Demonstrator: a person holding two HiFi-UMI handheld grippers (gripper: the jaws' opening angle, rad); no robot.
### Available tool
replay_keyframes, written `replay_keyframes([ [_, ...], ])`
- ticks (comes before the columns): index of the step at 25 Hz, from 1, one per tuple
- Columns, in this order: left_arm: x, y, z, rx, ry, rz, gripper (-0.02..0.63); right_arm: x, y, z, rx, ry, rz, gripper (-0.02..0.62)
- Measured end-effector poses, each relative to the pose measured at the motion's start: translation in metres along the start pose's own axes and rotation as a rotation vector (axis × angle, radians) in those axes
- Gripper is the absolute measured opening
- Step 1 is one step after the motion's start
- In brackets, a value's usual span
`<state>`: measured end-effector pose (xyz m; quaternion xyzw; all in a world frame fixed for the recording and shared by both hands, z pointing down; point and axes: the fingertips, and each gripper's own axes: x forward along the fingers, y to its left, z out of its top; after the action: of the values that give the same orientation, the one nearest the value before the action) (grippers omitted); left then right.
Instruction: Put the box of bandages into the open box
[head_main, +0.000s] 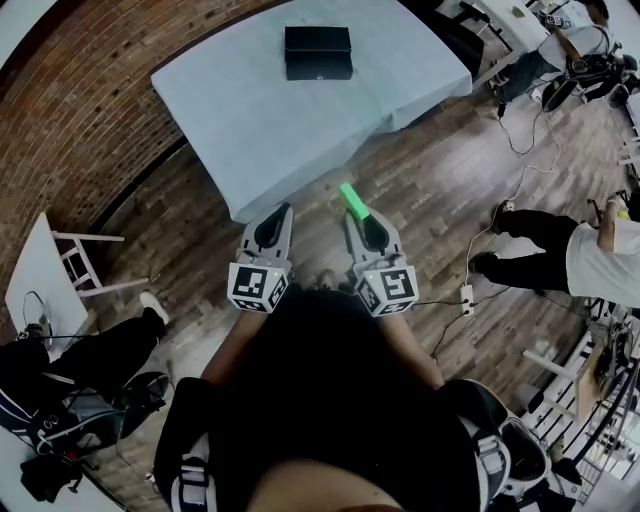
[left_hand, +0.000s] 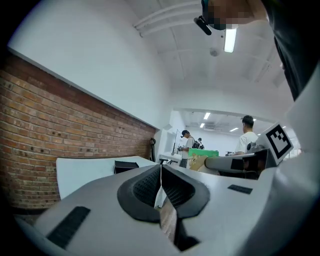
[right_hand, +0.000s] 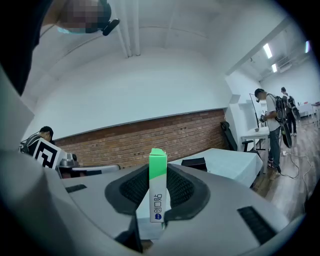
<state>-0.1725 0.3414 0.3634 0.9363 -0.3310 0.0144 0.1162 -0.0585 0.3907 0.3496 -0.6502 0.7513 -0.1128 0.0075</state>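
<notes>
Closest to me, low in the head view, my right gripper (head_main: 353, 212) is pinching the box of bandages (head_main: 350, 197) across its narrow sides. The green-and-white carton stands upright between the pads, with its green end poking out past the tips. My left gripper (head_main: 284, 212) sits just beside it, jaws pressed together with nothing between them.

I judge the carton to be light, thin card: stiff enough to keep its shape, but easy to dent if I squeeze harder. Its printed faces look smooth, so it could slide or twist in the pads. The hold low on the body looks sound, and I would keep it there rather than out at the flap end.

Beyond the tips is a strip of wooden floor (head_main: 420, 200), then the near corner of the table (head_main: 300, 130) under its pale cloth. The open box (head_main: 318, 52), black, lies at the far end, top centre of the frame, well apart from the carton. Nothing else lies on the cloth along that line. I cannot make out its opening from here.

Off to the sides are a white chair (head_main: 85, 262) at the left, a cable and power strip (head_main: 465, 297) right of centre, and a seated person (head_main: 560, 250) at the right edge.
</notes>
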Motion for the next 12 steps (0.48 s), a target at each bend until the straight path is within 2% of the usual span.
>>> replay_keyframes([
  [7,-0.009,0.021,0.004,0.006,0.000,0.003,0.032,0.016,0.009,0.002,0.033,-0.007,-0.016,0.109],
  [12,-0.014,0.037,0.002,-0.001,0.014,-0.023,0.032,0.030,0.020,0.001,0.023,0.002,-0.043,0.109],
])
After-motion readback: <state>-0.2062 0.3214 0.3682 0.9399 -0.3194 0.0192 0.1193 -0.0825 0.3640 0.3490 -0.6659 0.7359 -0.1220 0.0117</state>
